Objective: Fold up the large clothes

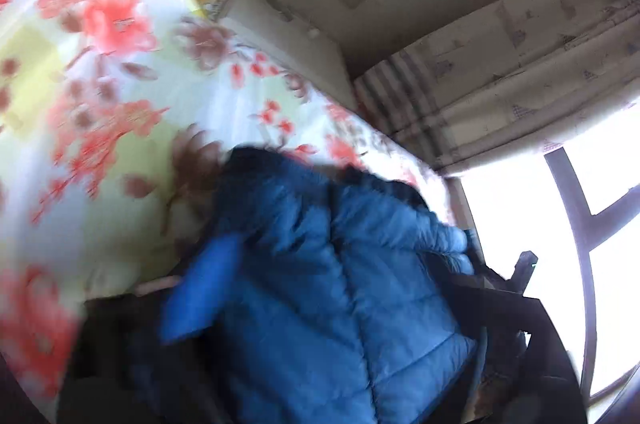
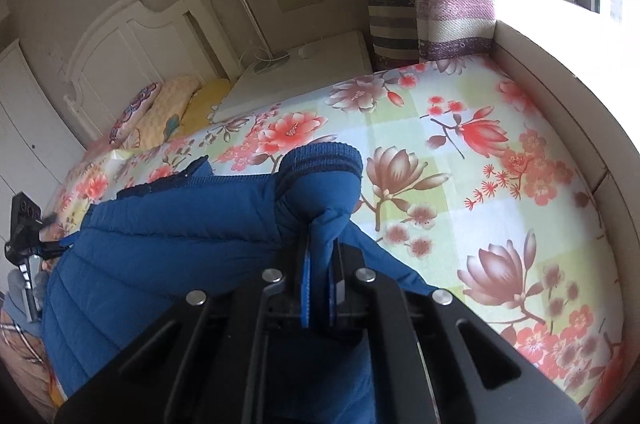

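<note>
The right gripper, jaws clenched on a sleeve of the blue quilted puffer jacket, holds it above the near floral-sheeted bed, while the left gripper, jaws apparently released, must next regrip for folding.

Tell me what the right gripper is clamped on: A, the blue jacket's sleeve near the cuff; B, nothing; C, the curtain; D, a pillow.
A: the right gripper pinches blue puffer fabric just below the ribbed cuff of the blue jacket.
</note>
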Demonstrator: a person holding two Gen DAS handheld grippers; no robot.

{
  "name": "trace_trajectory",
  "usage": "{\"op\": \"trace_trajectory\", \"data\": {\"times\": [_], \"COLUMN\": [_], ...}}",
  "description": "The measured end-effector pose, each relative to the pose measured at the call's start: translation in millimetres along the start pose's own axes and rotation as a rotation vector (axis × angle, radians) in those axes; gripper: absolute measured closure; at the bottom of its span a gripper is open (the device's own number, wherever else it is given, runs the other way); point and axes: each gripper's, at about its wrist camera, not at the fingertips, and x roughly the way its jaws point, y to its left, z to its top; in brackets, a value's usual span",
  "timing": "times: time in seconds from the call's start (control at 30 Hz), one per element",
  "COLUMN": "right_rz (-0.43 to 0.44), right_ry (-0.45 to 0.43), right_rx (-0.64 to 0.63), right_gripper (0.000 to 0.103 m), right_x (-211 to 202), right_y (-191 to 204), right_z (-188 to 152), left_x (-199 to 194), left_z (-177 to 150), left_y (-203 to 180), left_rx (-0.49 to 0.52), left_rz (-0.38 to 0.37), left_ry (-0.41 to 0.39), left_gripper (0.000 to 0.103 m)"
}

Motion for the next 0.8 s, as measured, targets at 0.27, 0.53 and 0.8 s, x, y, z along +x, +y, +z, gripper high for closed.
{"op": "trace_trajectory", "data": {"times": [0.27,0.53,0.8], "right_rz": [0.008,-0.012,0.083], "right_ry": [0.014,0.013,-0.16], "right_rx": [0.028,0.016,-0.109], "right_gripper": [0.095,0.096,0.099], "right_x": [12,16,-66], "right_y": [-7,-4,37], "right_z": [-2,-3,-14], "left_x": [17,24,-101], "left_z": [12,11,-87], "left_y": [-3,-3,-104], "left_rx": [0.101,0.105,0.289], "left_rz": [0.122,0.156,0.119], "left_ry": [0.091,0.053,-0.197], "left_gripper": [0.004,0.088,0.092]}}
